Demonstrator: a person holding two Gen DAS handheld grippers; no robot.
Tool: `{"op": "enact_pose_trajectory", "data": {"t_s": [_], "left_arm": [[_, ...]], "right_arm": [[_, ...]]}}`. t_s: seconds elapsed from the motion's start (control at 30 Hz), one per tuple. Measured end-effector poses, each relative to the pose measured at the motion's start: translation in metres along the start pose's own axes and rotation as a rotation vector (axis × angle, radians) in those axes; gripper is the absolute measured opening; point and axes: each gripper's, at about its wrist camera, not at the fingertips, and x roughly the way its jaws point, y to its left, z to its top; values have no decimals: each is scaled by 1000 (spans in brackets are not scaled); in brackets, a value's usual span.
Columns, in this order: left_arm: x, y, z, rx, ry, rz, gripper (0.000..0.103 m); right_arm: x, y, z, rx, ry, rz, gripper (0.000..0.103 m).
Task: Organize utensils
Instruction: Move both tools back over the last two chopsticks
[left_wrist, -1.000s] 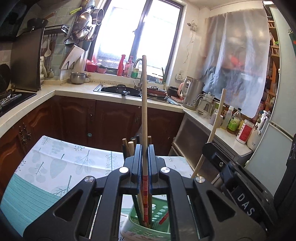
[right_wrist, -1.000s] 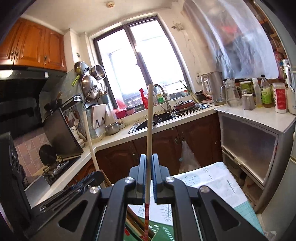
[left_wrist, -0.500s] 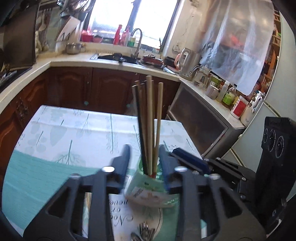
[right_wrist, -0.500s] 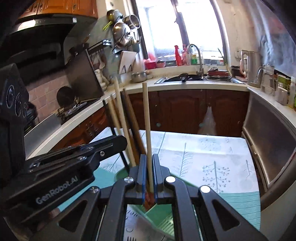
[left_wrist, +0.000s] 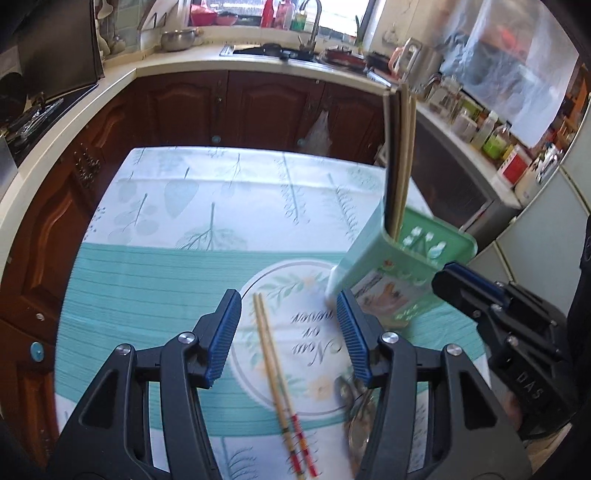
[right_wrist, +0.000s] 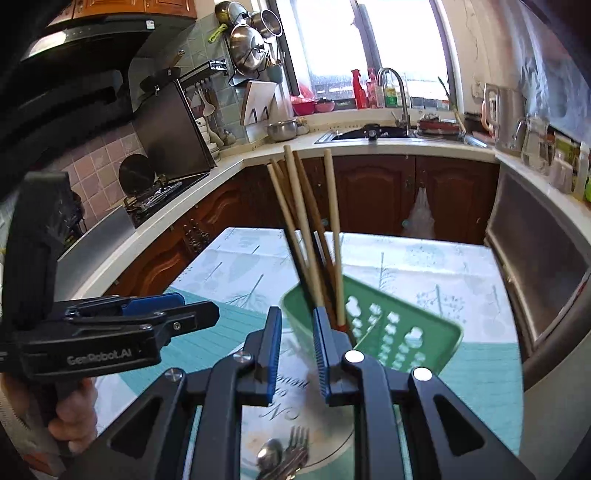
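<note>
1. Left gripper (left_wrist: 289, 334) spread, empty, over loose chopsticks (left_wrist: 275, 373); right gripper (right_wrist: 294, 350) just parting, empty, near green holder (right_wrist: 402, 332).
2. Risk: right jaw clips holder, likely tipping standing chopsticks (right_wrist: 314, 236).
3. Risk: chopsticks may roll apart.

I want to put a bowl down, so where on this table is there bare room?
The far half of the tablecloth, toward the cabinets, and its left side are bare. The near middle is crowded: two loose chopsticks, the spoons and forks beside them, and the green holder on the right.
</note>
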Motion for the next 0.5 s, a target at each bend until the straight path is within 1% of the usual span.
{"op": "enact_pose_trajectory", "data": {"t_s": [0.1,0.2,0.33,0.43,0.47,0.5], "left_arm": [[2,4,-12,27,55,19,51],[9,6,-24,38,119,19,51],[24,8,-42,49,206,26,51],[42,8,-54,62,291,43,43],[49,9,-57,58,317,42,37],[56,10,-61,48,350,33,33]], "right_arm": [[0,7,-8,29,53,0,17],[4,11,-15,60,111,0,17],[12,15,-29,134,203,24,17],[19,16,-38,176,255,24,17],[21,17,-42,184,269,18,17],[22,17,-44,188,277,14,17]]}}
